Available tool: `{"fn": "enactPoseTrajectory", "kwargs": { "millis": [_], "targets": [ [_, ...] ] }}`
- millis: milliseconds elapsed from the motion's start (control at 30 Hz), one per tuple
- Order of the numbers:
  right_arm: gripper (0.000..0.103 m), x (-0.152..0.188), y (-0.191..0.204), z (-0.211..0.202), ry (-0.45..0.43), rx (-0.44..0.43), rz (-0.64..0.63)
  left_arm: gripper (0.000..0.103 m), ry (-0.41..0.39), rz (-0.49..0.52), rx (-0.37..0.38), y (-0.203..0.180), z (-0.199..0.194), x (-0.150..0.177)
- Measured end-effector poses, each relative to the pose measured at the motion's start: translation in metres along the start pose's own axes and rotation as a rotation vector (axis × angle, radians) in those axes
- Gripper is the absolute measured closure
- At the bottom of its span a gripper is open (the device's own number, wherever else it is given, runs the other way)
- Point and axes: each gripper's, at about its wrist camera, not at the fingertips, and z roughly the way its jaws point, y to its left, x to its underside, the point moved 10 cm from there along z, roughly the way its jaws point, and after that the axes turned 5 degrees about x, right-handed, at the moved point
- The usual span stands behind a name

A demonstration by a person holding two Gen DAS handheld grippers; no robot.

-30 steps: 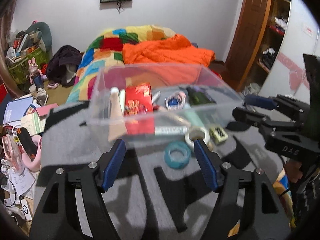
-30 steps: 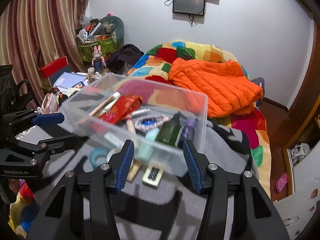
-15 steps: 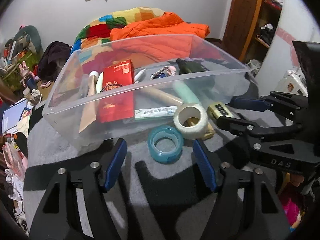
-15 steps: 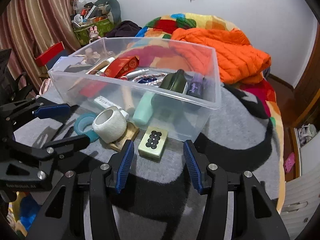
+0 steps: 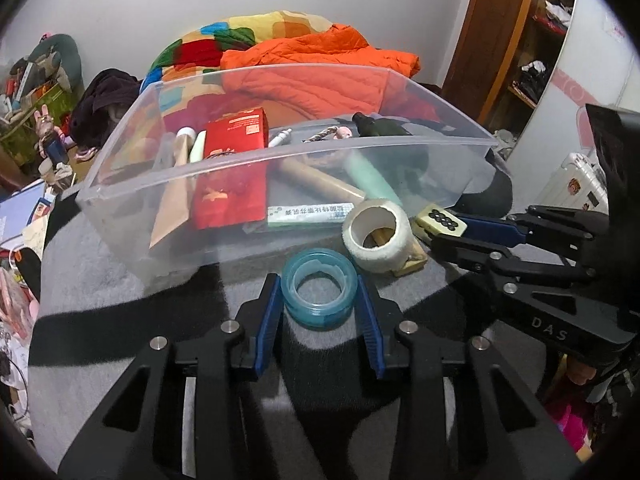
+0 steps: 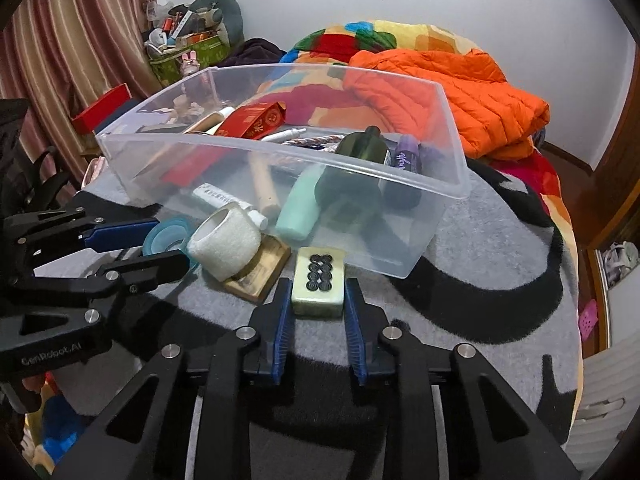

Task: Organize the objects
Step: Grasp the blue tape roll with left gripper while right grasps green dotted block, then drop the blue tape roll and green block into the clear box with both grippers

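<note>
A clear plastic bin (image 5: 280, 156) (image 6: 444, 184) holds a red box (image 5: 236, 160), tubes and bottles. In front of it on the grey blanket lie a blue tape ring (image 5: 319, 294), a white tape roll (image 5: 376, 240) (image 6: 224, 242), a wooden block (image 6: 260, 268) and a mahjong tile (image 6: 319, 284) (image 5: 440, 220). My left gripper (image 5: 319, 300) is shut on the blue tape ring, both pads against its sides. My right gripper (image 6: 318, 292) is shut on the mahjong tile, which rests on the blanket.
A bed with a patchwork quilt and an orange jacket (image 5: 320, 64) lies behind the bin. Cluttered shelves and toys (image 6: 188, 36) stand at the far left, a wooden wardrobe (image 5: 504, 40) at the right. The blanket edge drops off near the right (image 6: 576, 320).
Both grippers moved forward and down and closed: the left around the blue tape ring, the right around the mahjong tile. Earlier both were open and farther back.
</note>
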Motion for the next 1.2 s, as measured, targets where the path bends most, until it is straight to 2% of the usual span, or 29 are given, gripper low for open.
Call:
{"fn": "enactPoseTrajectory", "kwargs": {
  "millis": [367, 733, 1000, 1200],
  "targets": [
    [0.081, -0.009, 0.006, -0.04, -0.093, -0.007, 0.004, 0.065, -0.109, -0.034, -0.011, 0.004, -0.046, -0.007],
    [0.081, -0.049, 0.008, -0.093, -0.246, -0.028, 0.024, 0.065, -0.227, -0.055, -0.017, 0.006, -0.083, -0.04],
    [0.081, -0.084, 0.011, -0.098, -0.301, -0.02, 0.026, 0.065, -0.292, -0.052, -0.045, 0.013, -0.097, -0.072],
    [0.081, -0.102, 0.013, -0.079, -0.298, 0.002, 0.021, 0.065, -0.294, -0.053, -0.05, 0.017, -0.089, -0.089]
  ]
}}
